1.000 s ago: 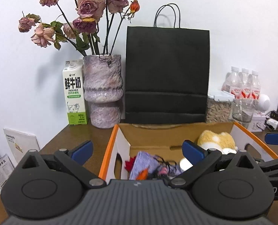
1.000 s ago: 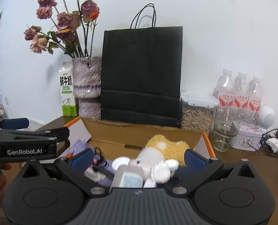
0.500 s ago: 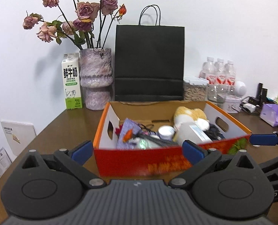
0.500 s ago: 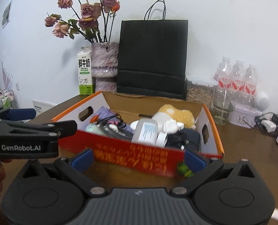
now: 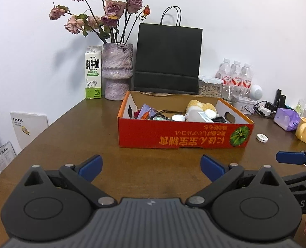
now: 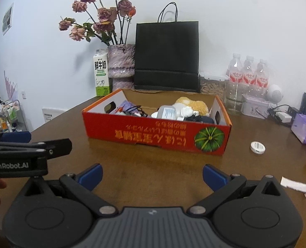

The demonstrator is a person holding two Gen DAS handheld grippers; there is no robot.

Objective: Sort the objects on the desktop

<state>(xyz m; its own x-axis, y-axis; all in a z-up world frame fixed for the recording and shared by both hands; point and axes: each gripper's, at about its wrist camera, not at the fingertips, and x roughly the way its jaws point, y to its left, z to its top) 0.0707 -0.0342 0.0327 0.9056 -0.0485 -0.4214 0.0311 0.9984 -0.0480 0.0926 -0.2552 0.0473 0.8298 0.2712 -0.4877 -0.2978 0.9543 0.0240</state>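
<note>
**Both grippers empty, standing off from the box**

Left gripper [image 5: 151,166] and right gripper [image 6: 152,176]: jaws spread wide, holding nothing, low over the table [image 5: 74,136]. Red box [image 6: 157,134] sits ahead, already loaded with a plush toy [image 6: 194,104], bottle, cables. White round tin [image 6: 257,147] remains loose to its right, likely next.

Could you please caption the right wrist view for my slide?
Open right gripper faces a red cardboard box of assorted items on a brown table.
</note>
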